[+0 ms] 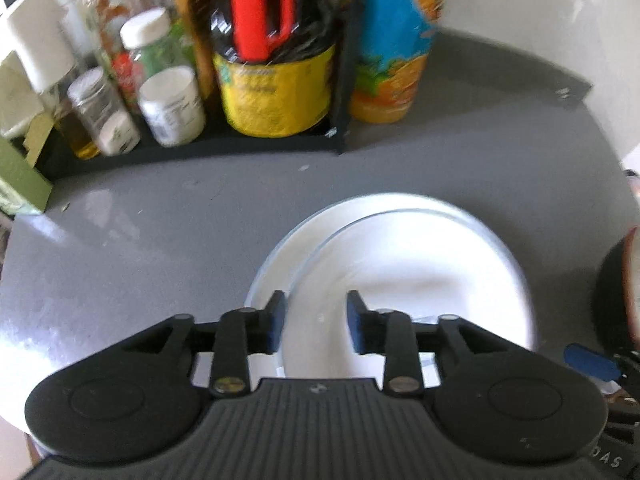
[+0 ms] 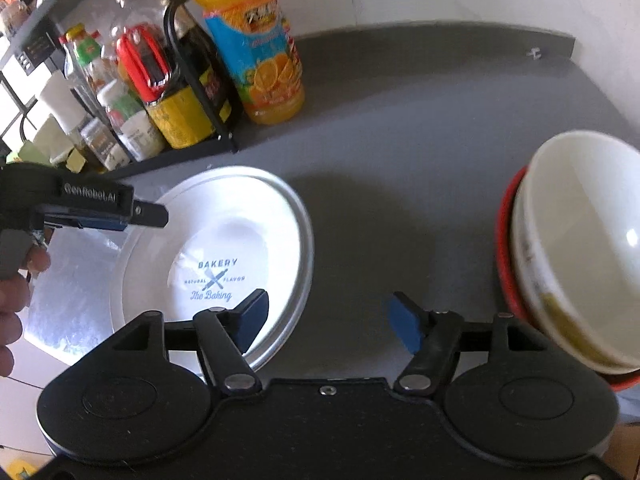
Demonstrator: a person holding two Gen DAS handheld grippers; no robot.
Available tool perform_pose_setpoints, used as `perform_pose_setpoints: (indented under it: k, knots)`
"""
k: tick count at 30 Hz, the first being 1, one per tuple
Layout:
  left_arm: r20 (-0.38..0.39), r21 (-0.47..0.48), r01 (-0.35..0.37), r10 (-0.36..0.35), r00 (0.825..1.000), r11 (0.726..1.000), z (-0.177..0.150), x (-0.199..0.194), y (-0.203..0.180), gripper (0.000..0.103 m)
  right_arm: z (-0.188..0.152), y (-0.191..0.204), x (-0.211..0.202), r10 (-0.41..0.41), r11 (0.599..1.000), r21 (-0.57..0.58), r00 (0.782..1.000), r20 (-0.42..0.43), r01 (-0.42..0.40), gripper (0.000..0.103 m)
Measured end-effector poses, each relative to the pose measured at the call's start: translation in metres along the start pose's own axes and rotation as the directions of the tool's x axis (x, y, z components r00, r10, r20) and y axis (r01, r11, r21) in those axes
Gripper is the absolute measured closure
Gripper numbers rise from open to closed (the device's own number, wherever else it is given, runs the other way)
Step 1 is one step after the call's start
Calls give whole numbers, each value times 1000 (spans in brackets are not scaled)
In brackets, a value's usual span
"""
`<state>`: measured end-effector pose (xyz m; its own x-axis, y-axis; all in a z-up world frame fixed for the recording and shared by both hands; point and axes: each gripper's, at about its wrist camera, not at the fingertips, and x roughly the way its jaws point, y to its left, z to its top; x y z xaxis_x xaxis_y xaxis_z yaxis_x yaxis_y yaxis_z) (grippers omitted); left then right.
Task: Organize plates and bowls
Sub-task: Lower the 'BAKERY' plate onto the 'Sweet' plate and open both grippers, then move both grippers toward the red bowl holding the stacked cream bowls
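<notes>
- Left gripper, bottom centre of left view: jaws apart, nothing pinched, hanging over plate stack rim.
- White plate with bakery print sits on a metal plate, centre-left of right view; stacked, likely just set down.
- Right gripper, bottom centre: jaws wide, empty, over grey counter.
- Cream bowl nested in red bowl, right edge; probably sorted already.
- Bottle rack upper left, well apart.

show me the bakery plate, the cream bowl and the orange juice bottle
bakery plate (image 2: pixel 216 276), right wrist view, on the printed centre
cream bowl (image 2: pixel 580 248), right wrist view, on its inner wall
orange juice bottle (image 2: pixel 260 68), right wrist view, on its label
</notes>
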<state>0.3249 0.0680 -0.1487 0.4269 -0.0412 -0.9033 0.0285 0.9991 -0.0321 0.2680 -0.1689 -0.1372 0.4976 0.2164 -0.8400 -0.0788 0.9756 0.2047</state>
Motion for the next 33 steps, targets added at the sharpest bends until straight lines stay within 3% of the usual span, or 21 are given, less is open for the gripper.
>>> perform_pose_setpoints:
  k: [2, 3, 5, 9, 18, 26, 33]
  knots:
    - [14, -6, 11, -11, 1000, 1000, 4, -9, -6, 54, 4, -7, -9, 14, 1000, 9, 1000, 20, -14, 35]
    - [25, -11, 16, -16, 1000, 1000, 6, -14, -9, 48, 5, -10, -14, 19, 1000, 11, 999, 30, -20, 29]
    - [45, -16, 22, -22, 999, 1000, 10, -23, -19, 42, 9, -16, -25, 26, 1000, 14, 998, 58, -27, 21]
    - [69, -19, 47, -45, 997, 999, 17, -36, -43, 28, 18, -33, -49, 45, 998, 34, 995, 93, -49, 14]
    - [99, -14, 101, -99, 990, 995, 23, -50, -104, 26, 33, -88, -91, 11, 996, 82, 986, 166, -25, 5]
    - [147, -7, 132, -130, 981, 991, 21, -66, -158, 25, 29, -135, -106, 1, 996, 86, 980, 200, -18, 3]
    - [123, 21, 132, -134, 983, 991, 12, -69, -197, 23, 31, -174, -110, -7, 995, 97, 979, 203, -13, 3]
